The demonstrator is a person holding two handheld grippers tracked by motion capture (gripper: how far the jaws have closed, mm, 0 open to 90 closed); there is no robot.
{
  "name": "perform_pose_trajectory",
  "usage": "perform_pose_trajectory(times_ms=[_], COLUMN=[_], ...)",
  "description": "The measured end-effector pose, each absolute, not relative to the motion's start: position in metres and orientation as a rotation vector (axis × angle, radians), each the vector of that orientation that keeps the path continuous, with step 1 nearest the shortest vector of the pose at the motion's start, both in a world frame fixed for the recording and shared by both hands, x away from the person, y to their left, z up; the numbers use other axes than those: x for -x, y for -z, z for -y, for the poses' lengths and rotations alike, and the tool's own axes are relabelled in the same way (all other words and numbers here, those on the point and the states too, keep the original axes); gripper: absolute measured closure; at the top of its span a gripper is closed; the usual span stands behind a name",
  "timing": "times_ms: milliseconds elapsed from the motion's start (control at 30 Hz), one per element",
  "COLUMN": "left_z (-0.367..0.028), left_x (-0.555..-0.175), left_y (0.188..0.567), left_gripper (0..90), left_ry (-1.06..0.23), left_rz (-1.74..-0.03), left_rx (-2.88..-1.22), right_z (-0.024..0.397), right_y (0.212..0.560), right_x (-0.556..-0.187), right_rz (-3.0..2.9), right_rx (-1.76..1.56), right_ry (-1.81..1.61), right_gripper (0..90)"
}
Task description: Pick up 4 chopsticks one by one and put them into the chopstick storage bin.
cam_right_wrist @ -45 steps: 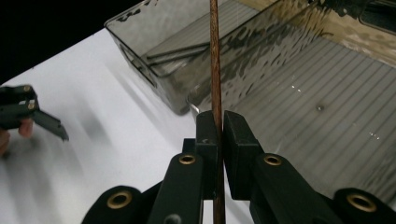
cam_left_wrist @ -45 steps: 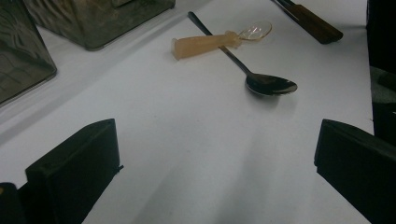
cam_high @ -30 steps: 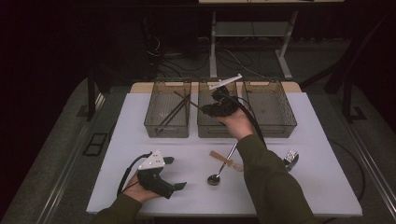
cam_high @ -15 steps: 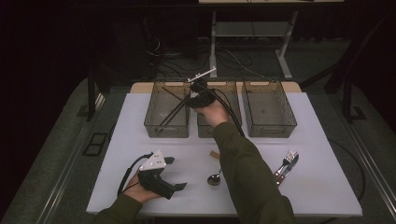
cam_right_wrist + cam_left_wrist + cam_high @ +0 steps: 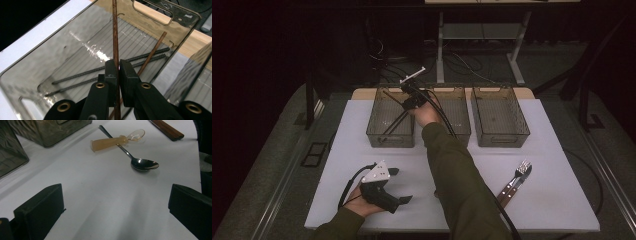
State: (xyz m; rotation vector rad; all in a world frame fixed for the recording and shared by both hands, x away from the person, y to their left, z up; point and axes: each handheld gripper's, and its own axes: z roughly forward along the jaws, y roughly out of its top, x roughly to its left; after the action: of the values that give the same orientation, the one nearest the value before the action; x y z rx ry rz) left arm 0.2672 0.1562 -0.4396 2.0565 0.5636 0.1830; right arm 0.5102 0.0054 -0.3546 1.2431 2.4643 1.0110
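**Chopstick pinched over the left bin**

Nearest, the left gripper (image 5: 398, 186) rests on the white table (image 5: 552, 200), jaws spread and empty. Farther off, the right gripper (image 5: 118, 66) pinches a brown chopstick (image 5: 114, 30) over the left bin (image 5: 374, 131), which seemingly holds three more sticks (image 5: 100, 68).

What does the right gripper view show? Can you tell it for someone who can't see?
The right gripper is shut on a thin brown chopstick, holding it over a clear plastic bin. In the bin lie two dark chopsticks and another brown one. The bin stands on a white table.
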Motion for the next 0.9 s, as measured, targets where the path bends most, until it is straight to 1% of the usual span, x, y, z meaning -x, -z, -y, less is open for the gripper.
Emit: perform_pose_trajectory(times_ms=[233, 467, 500, 533, 900], left_z=[-0.156, -0.155, -0.156, -0.156, -0.156], left_x=[-0.268, -0.268, -0.268, -0.268, -0.268], left_y=[0.439, 0.439, 0.439, 0.439, 0.439], left_gripper=[0.0, 0.0, 0.0, 0.0, 0.0], left_ry=[-0.181, -0.187, -0.186, -0.185, -0.184], left_rz=[-0.557, -0.546, -0.544, -0.545, -0.545], left_rx=[-2.055, -2.058, -2.058, -2.058, -2.055], right_z=[-0.023, -0.037, -0.038, -0.038, -0.032], right_y=[0.359, 0.360, 0.361, 0.361, 0.351], right_x=[-0.520, -0.520, -0.520, -0.519, -0.515], right_rz=[-2.473, -2.476, -2.475, -2.469, -2.477], right_rx=[-1.263, -1.259, -1.264, -1.272, -1.204], right_ry=[-0.981, -0.982, -0.996, -1.011, -1.028], right_gripper=[84.2, 82.8, 76.7, 73.1, 54.8])
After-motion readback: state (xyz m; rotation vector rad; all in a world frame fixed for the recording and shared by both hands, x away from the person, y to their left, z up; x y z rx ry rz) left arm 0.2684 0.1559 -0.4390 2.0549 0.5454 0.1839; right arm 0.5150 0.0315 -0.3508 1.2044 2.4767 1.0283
